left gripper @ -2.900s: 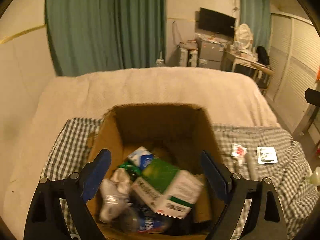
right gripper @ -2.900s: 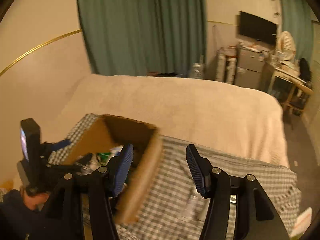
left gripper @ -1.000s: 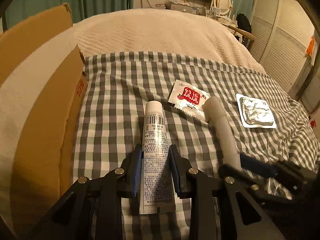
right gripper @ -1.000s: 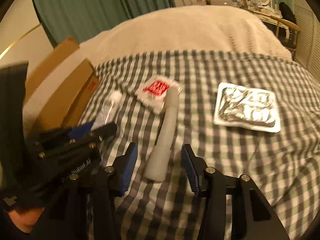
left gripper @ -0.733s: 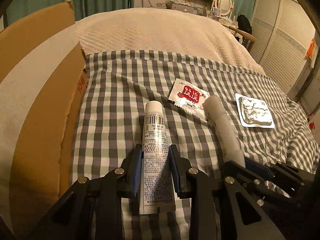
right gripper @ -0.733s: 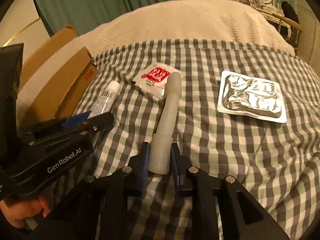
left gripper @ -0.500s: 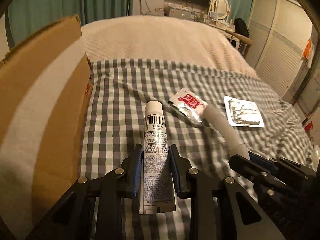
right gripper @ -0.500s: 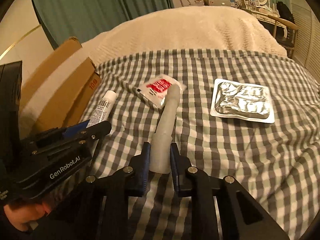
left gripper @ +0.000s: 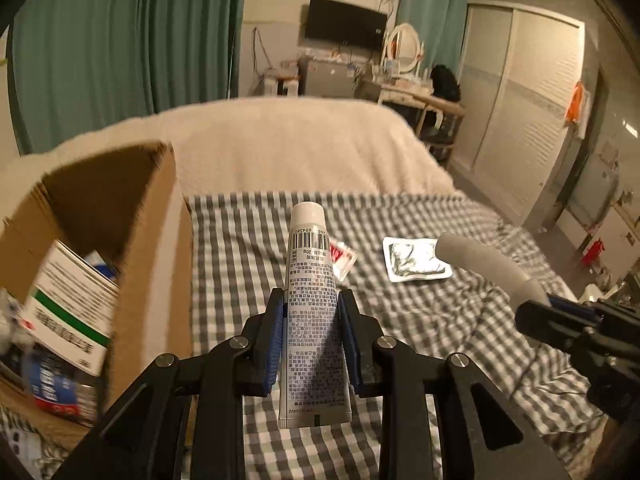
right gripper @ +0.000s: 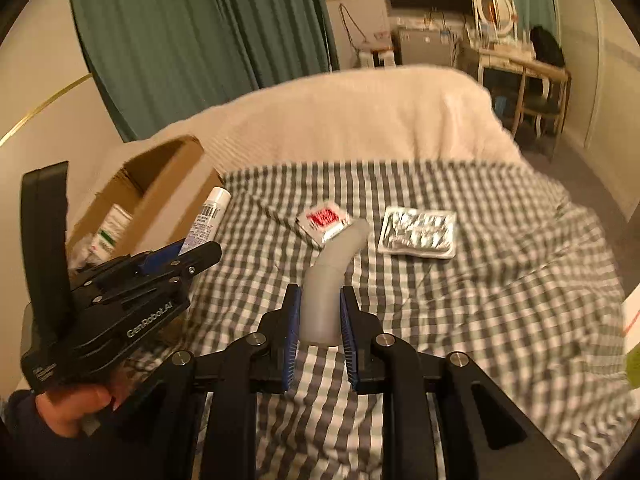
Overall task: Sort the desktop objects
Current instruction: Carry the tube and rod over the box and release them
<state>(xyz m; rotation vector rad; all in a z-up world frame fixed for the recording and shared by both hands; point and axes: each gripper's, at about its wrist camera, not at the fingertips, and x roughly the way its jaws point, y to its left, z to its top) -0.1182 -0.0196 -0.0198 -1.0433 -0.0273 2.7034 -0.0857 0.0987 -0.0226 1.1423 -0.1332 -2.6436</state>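
My left gripper [left gripper: 311,308] is shut on a white printed tube [left gripper: 310,280] and holds it above the checked cloth [left gripper: 420,320], just right of the cardboard box [left gripper: 148,232]. The tube also shows in the right wrist view [right gripper: 208,216]. My right gripper [right gripper: 319,304] is shut on a grey bent tube [right gripper: 332,272], lifted off the cloth; it shows at the right of the left wrist view [left gripper: 484,264]. A red-and-white sachet [right gripper: 325,220] and a foil blister pack [right gripper: 418,232] lie on the cloth.
The open box holds a white-and-green carton [left gripper: 68,312] and several other items. The checked cloth lies on a bed with a cream blanket [right gripper: 340,120]. Green curtains [left gripper: 120,48], a desk and wardrobe stand behind.
Both grippers have lifted with their tubes off the cloth. The left one has swung toward the box, whose inside now shows. The grey tube has left the sachet's side.
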